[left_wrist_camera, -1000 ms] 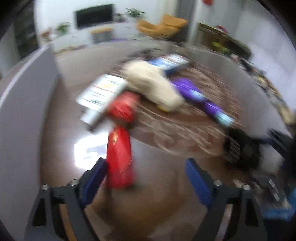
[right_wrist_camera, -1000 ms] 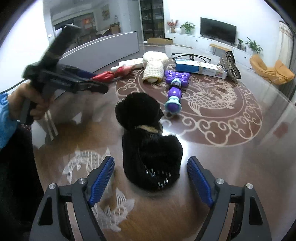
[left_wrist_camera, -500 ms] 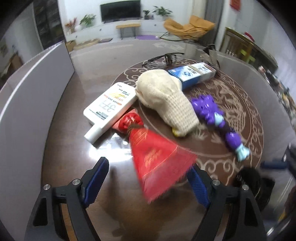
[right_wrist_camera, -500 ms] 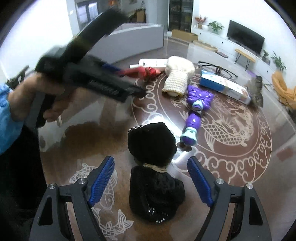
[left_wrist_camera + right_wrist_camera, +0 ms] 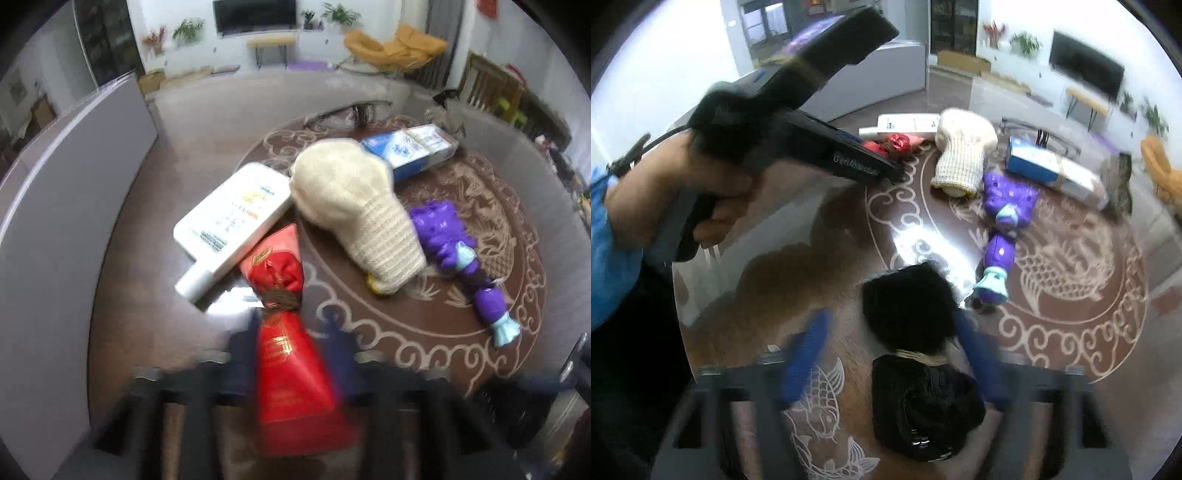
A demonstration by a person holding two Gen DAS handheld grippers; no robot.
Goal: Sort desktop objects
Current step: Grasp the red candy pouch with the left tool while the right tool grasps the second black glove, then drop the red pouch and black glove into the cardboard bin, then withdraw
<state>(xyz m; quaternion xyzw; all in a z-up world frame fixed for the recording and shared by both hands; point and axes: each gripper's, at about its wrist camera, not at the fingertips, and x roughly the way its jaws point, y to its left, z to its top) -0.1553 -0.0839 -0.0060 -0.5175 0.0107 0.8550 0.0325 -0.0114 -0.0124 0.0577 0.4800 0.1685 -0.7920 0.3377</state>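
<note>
Gripping a red pouch in the left tongs, straddling a black pouch with the right.

Left wrist view: the left gripper (image 5: 290, 347), blurred at the bottom centre, has its blue fingers (image 5: 242, 350) pressed against both sides of the red pouch (image 5: 291, 373), whose tied top points toward the frame's middle. Above it lie a white bottle (image 5: 232, 218), a cream knitted mitt (image 5: 354, 210), a blue-and-white box (image 5: 413, 151) and, to the right, a purple toy (image 5: 458, 254), all on the brown patterned table (image 5: 155, 206). Right wrist view: the right gripper (image 5: 890, 354) at lower centre stands apart, blue fingers (image 5: 809, 350) either side of the black pouch (image 5: 916, 362); whether the right-hand finger touches it I cannot tell. The left hand (image 5: 668, 195) holds its tool at upper left.
</note>
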